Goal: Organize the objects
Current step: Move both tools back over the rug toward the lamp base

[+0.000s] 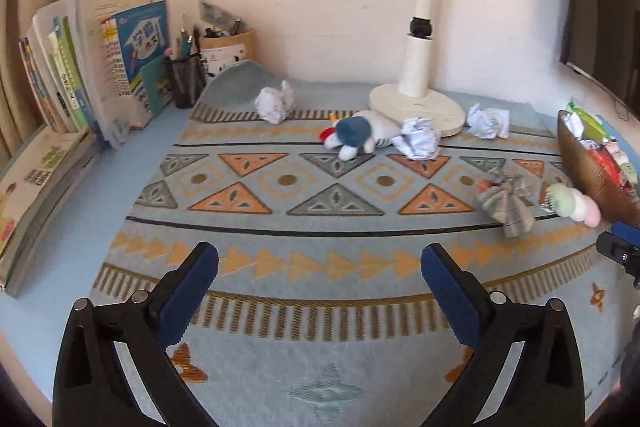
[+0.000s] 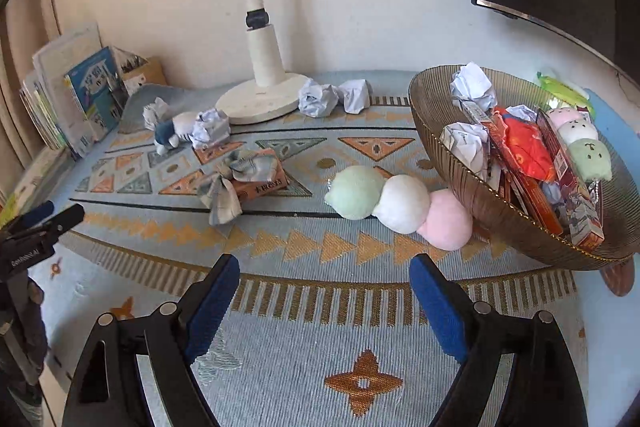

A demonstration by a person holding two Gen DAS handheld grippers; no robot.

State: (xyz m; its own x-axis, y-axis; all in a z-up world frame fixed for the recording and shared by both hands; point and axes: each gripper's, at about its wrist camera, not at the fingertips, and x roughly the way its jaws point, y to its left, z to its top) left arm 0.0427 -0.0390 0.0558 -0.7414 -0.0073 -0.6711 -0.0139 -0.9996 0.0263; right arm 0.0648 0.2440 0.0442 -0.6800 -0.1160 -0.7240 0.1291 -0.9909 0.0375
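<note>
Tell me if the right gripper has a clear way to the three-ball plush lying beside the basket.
Probably yes. The right gripper is open and empty, and only bare mat lies between it and the three-ball plush. The plush's pink end sits right against the basket, so the green or white ball looks easier to grab.

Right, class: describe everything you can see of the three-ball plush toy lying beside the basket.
The three-ball plush toy is a soft, fuzzy row of three joined balls: pale green, white, pink. It lies on its side on the patterned mat, running diagonally, the pink end touching the brown ribbed basket. It looks intact and clean. Neither gripper touches it. A similar smaller toy sits inside the basket.
</note>
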